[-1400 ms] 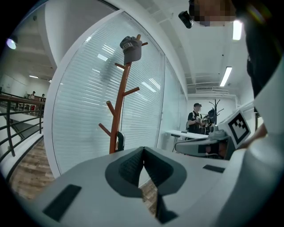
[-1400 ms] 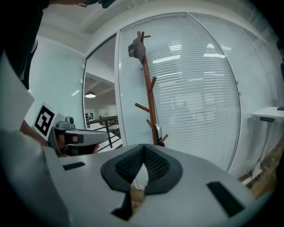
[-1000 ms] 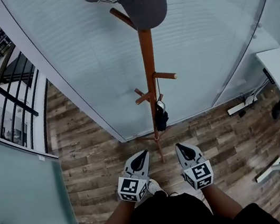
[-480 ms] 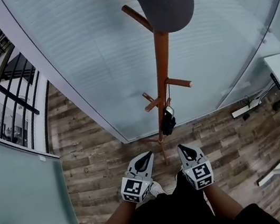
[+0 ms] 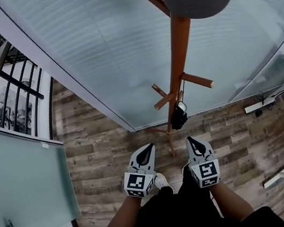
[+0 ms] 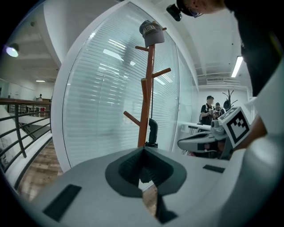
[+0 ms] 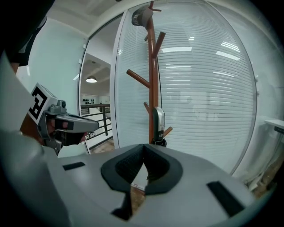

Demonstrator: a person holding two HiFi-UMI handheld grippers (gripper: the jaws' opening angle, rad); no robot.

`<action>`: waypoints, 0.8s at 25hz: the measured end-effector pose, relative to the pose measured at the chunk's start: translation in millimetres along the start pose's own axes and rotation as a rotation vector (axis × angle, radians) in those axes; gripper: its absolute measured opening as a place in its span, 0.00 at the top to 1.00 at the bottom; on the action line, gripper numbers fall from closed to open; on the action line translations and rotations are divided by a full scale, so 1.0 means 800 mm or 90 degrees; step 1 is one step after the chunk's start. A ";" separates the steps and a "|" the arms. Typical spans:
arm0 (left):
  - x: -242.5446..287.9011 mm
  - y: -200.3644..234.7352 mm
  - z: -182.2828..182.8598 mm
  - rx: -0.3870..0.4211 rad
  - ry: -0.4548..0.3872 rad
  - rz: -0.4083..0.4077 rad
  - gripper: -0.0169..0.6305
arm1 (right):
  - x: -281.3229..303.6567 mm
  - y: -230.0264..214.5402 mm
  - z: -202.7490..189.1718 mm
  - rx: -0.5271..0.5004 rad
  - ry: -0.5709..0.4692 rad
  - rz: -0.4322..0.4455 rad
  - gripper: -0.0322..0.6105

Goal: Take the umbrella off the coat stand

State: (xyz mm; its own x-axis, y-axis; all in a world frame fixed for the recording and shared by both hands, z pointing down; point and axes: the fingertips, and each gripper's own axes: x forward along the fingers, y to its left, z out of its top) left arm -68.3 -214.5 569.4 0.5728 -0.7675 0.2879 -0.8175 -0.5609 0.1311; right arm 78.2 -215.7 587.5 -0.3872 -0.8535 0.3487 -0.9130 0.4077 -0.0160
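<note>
The folded umbrella [image 5: 179,115] is hanging by its strap [image 5: 182,88] from a low peg [image 5: 198,80] of the coat stand [image 5: 179,60], ahead of the left gripper [image 5: 148,148] and right gripper [image 5: 190,140], both clenching on nothing; one should probably be opening wide, then lifting the strap clear

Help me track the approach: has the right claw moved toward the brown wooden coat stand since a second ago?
Yes. In the head view the right claw has edged forward, nearer the black folded umbrella hanging on the coat stand.
</note>
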 end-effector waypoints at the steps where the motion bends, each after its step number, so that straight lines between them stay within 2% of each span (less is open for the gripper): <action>1: 0.004 0.000 -0.002 -0.002 0.000 0.001 0.95 | 0.005 -0.001 -0.002 -0.001 0.003 0.003 0.94; 5: 0.015 -0.003 -0.005 0.000 0.002 -0.005 0.95 | 0.028 -0.003 -0.026 0.001 0.037 0.034 0.91; 8: 0.020 0.007 -0.007 -0.005 -0.001 0.009 0.95 | 0.046 -0.010 -0.054 0.018 0.073 0.051 0.72; 13: 0.016 0.028 -0.018 -0.010 0.015 0.036 0.95 | 0.075 -0.023 -0.094 0.040 0.115 0.045 0.62; 17: 0.006 0.035 -0.026 -0.009 0.025 0.050 0.95 | 0.110 -0.031 -0.105 0.032 0.123 0.042 0.55; 20: -0.001 0.038 -0.043 -0.010 0.040 0.054 0.95 | 0.137 -0.039 -0.115 0.057 0.132 0.028 0.51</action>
State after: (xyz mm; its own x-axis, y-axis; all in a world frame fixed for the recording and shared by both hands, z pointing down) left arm -95.4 -220.0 605.8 0.4975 -0.7905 0.3573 -0.8637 -0.4897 0.1193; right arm 76.1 -291.8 712.1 -0.4001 -0.7469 0.5311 -0.9075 0.4039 -0.1156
